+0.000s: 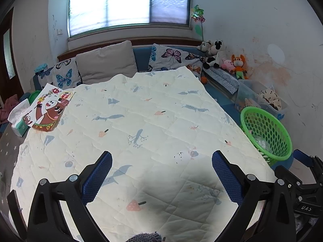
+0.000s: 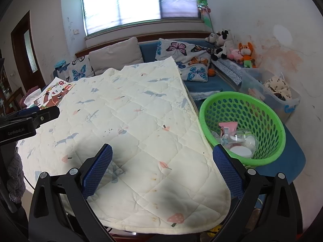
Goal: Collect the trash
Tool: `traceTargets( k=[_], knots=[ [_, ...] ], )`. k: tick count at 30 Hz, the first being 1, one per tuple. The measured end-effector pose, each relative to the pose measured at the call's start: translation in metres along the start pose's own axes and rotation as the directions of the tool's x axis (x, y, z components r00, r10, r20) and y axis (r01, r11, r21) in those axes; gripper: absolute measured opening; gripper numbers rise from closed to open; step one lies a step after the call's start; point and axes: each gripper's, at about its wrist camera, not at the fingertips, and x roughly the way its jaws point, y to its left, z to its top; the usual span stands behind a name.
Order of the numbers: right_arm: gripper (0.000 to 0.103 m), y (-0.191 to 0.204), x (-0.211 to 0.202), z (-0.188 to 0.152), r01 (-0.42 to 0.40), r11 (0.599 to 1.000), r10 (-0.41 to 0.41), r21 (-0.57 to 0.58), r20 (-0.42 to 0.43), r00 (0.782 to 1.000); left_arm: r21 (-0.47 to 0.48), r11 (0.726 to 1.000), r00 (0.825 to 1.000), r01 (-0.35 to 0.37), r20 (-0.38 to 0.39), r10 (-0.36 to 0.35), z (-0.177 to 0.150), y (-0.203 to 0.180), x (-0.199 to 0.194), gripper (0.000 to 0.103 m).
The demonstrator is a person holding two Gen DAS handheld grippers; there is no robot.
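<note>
Above the quilt (image 1: 141,111), both tongs (image 1: 161,173) (image 2: 162,169) gape empty; green basket (image 2: 262,109) holds what looks like wrappers.

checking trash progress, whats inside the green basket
The green basket holds a pink packet and clear plastic cups and lids; anything beneath them is hidden.

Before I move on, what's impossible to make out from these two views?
- Green basket contents: left wrist view shows only blur through its wall; right gripper's finger covers part.
- Tissue pack: half hidden under the cartoon bag.
- Table under the quilt: fully covered.
</note>
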Motion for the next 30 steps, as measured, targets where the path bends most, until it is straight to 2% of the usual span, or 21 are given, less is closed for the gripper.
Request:
traceTargets(
  k=[30],
  knots=[
    [0.099,0.0024,0.0035,-0.0036,-0.011,1.000,0.011,-0.005,-0.009,1.000,-0.004,1.000,1.000,-0.001,-0.010,0.000,-0.0067,-0.0003,0.0038,0.096]
  ],
)
